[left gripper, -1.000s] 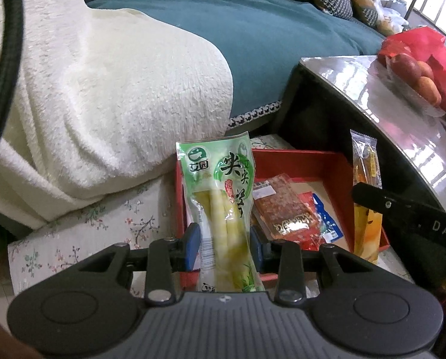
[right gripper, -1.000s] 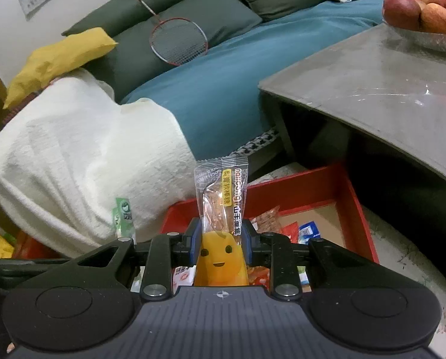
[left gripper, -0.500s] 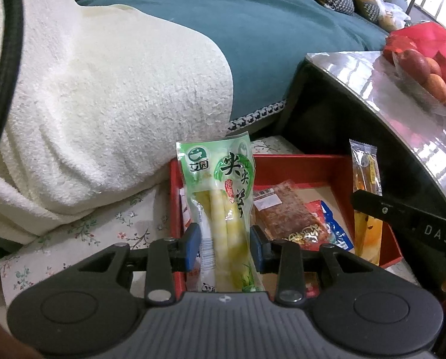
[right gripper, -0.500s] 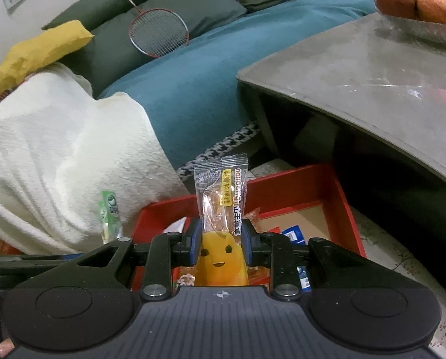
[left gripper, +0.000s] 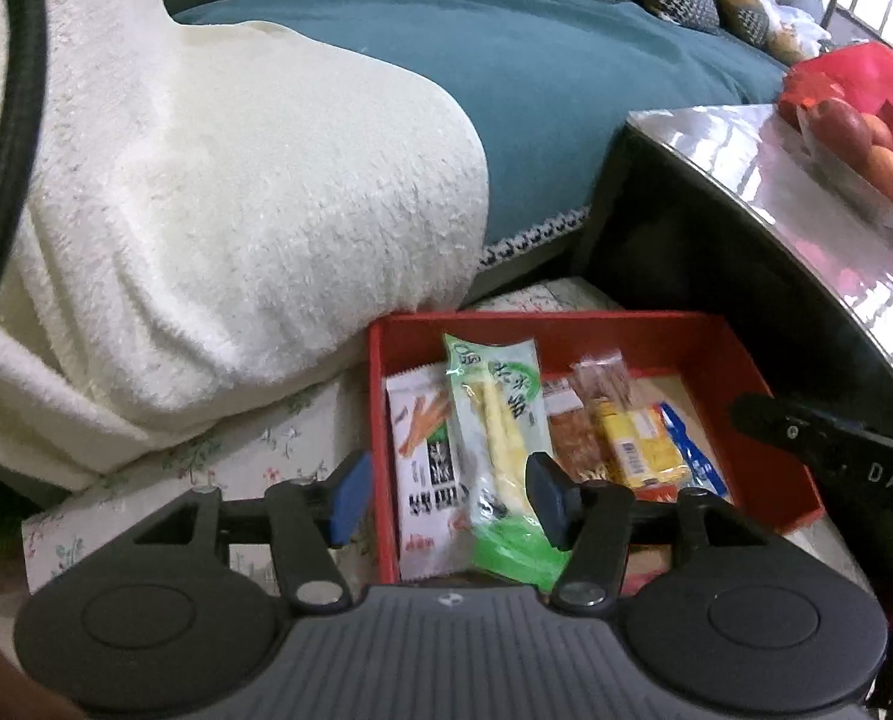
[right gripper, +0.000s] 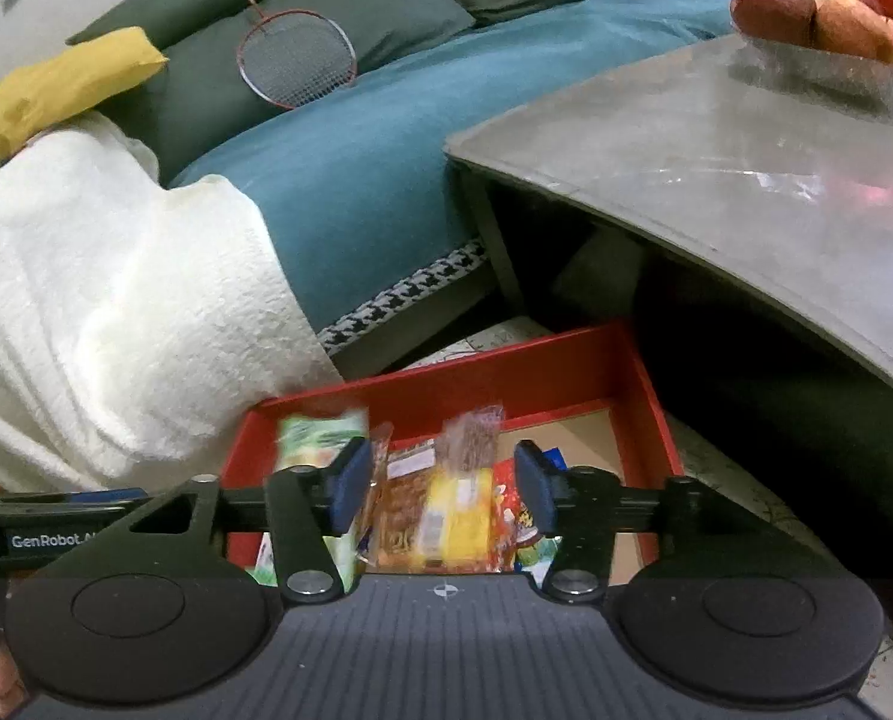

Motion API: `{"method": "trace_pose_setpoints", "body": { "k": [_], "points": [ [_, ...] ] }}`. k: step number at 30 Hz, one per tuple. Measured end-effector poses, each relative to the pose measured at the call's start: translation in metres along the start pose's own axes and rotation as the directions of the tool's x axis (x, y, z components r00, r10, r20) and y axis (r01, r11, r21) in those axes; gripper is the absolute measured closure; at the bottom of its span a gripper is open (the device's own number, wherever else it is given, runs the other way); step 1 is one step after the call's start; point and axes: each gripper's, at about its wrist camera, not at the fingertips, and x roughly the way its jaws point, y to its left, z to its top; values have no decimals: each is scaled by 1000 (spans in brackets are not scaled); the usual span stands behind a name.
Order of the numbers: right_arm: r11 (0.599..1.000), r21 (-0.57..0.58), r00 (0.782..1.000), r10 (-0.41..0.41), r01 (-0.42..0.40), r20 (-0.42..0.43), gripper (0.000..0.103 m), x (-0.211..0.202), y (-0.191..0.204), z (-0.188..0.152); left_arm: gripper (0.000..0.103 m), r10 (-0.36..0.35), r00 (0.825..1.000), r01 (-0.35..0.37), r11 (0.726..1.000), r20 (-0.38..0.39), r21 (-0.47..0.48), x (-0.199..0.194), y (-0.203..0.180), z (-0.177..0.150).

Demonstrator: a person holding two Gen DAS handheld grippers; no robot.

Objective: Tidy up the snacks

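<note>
As both claws' jaws have just been opening | left gripper (left gripper: 446, 495) wide, green packet (left gripper: 497, 420) loose in red box (left gripper: 746, 360) | right gripper (right gripper: 443, 486) wide, yellow packet (right gripper: 455, 516) dropped free.

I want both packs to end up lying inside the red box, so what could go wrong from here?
The green pack may snag on the left gripper, whose jaws have just been opening: one finger looks close beside it. The yellow pack has landed atop other snacks in the red box, so it may slide.
</note>
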Motion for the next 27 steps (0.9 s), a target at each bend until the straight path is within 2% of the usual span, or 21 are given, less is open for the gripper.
{"method": "trace_pose_setpoints", "body": {
  "k": [6,9,12,17,20,23,27],
  "points": [
    [1000,-2,999,3,-3,-35,35,-15,-8,-13,51,-35,999,36,999,-39,30,-16,-13,-25],
    [1000,-5,999,0,0,-40,31,-28,-12,-21,45,-61,996,68,994,-72,87,-19,-27,-46],
    [1000,20,1000,14,-14,-19,30,-49,-17,-27,45,-73,989,93,983,-126,157,-10,-47,-67],
    [998,52,1000,23,-23,3,28,-74,-28,-37,45,-66,974,121,959,-215,256,15,-86,-92],
    [998,52,999,43,-43,-13,27,-77,-30,-40,42,-42,972,119,937,-232,328,27,-101,-100],
    [998,51,999,45,-44,-24,27,-77,-33,-41,42,-15,968,105,932,-252,347,37,-104,-103],
    [996,56,997,68,-66,-25,27,-77,-33,-40,43,-7,953,109,941,-301,321,56,-103,-104]
  ]
}}
